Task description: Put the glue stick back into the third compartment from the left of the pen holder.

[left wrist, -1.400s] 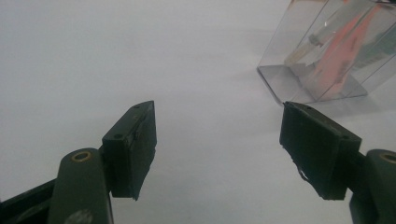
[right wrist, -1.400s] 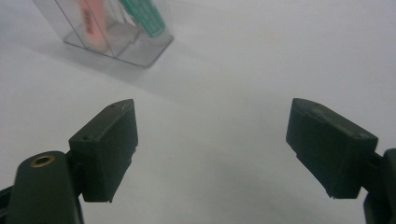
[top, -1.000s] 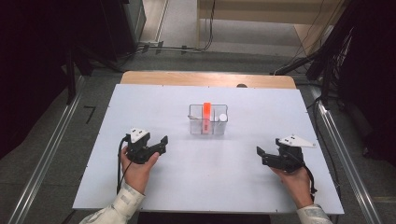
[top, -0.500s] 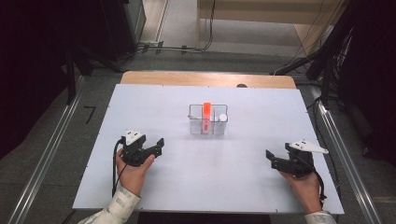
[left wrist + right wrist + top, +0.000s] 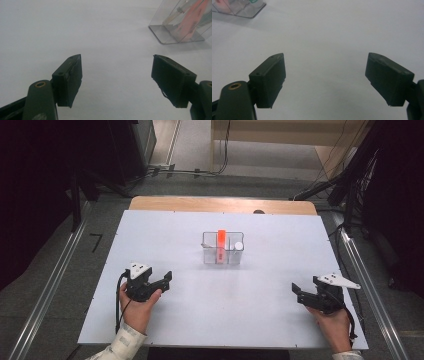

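A clear plastic organiser box [image 5: 223,251] stands at the middle of the white table [image 5: 260,305]. In it stand an orange upright item [image 5: 221,244], a white round-topped item [image 5: 238,246] and a thin pale tool. My left gripper [image 5: 167,279] rests low at the front left, open, nothing between its jaws. My right gripper [image 5: 296,292] sits at the front right, open and empty too. In the left gripper view [image 5: 117,75] the box [image 5: 182,22] is at the upper right. The right gripper view [image 5: 325,75] catches the box's corner [image 5: 239,7] at the top left.
A strip of wooden tabletop [image 5: 222,204] shows beyond the white sheet's far edge. Metal rails [image 5: 47,290] run along both sides of the table, and cables lie on the floor behind.
Both hands have drawn back toward the table's front edge, the right one also sliding outward to the right. Both grippers stayed open.
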The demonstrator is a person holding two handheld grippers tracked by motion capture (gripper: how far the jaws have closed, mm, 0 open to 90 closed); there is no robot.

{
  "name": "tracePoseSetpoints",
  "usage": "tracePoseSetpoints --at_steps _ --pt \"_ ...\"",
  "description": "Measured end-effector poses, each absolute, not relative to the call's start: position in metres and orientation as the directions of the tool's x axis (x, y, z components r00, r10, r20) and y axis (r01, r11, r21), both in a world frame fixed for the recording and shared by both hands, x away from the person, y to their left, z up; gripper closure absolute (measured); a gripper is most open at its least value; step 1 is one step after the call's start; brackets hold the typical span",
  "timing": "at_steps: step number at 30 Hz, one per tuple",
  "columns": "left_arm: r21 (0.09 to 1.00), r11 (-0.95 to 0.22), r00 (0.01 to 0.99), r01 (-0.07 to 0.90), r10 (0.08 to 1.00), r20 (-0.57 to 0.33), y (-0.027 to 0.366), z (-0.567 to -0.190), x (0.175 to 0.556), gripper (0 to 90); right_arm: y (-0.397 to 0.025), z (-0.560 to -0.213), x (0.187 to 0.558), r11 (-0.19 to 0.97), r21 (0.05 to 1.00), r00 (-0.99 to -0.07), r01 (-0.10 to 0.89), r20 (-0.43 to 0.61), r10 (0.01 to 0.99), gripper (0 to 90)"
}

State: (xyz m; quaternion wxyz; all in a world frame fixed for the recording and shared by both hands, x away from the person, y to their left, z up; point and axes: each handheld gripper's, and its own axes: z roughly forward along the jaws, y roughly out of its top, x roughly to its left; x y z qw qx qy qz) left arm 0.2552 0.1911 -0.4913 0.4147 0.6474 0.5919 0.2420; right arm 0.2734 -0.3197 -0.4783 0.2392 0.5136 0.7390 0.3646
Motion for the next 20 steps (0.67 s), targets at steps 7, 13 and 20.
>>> tracePoseSetpoints --at_steps 7,13,20 --pt "0.818 0.045 0.171 0.573 0.970 -0.173 0.199 -0.493 0.248 25.1 -0.324 -0.479 0.270 0.201 0.784 -0.349 0.587 0.021 0.937 15.5" --pt "0.813 0.045 0.159 0.580 0.973 -0.168 0.206 -0.495 0.244 24.5 -0.328 -0.479 0.268 0.192 0.782 -0.337 0.592 0.023 0.941 15.5" --pt "0.809 0.051 0.137 0.585 0.977 -0.161 0.215 -0.497 0.243 24.4 -0.331 -0.480 0.267 0.185 0.779 -0.330 0.599 0.030 0.944 15.5"
